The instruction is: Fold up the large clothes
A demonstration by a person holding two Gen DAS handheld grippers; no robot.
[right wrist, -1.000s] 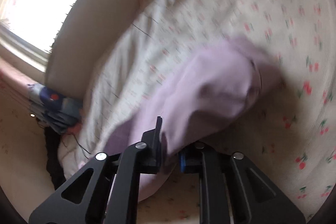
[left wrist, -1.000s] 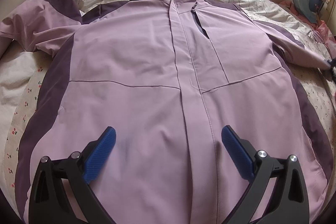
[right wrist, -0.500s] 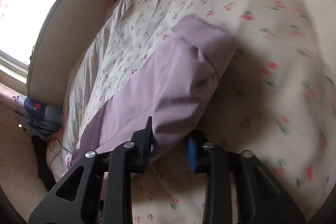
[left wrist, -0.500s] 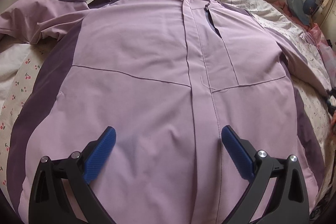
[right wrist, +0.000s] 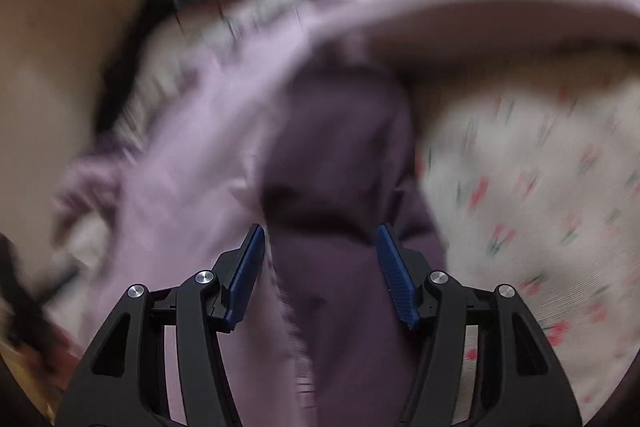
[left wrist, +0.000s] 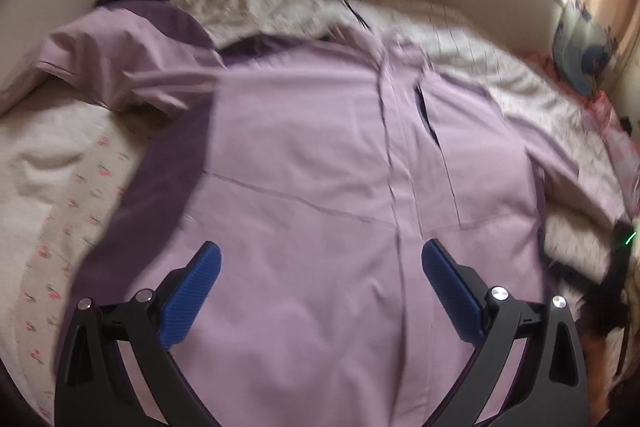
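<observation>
The lilac jacket [left wrist: 304, 163] lay front up and spread flat across the bed [left wrist: 48, 155], its far-left sleeve [left wrist: 120, 67] bunched and no fold visible in the body; folding looked barely begun. The left gripper [left wrist: 320, 267] hovered over the lower front, spread wide, holding nothing. The right gripper [right wrist: 320, 259] was parted too, dark purple side cloth [right wrist: 340, 155] between its fingers but not pinched, with everything blurred

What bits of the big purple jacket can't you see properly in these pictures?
- Lilac and dark-purple jacket: hem, left wrist view, cut off behind the open left tongs.
- Its dark-purple sleeve part: right wrist view, motion blur; whether the open right tongs touch it is unclear.
</observation>
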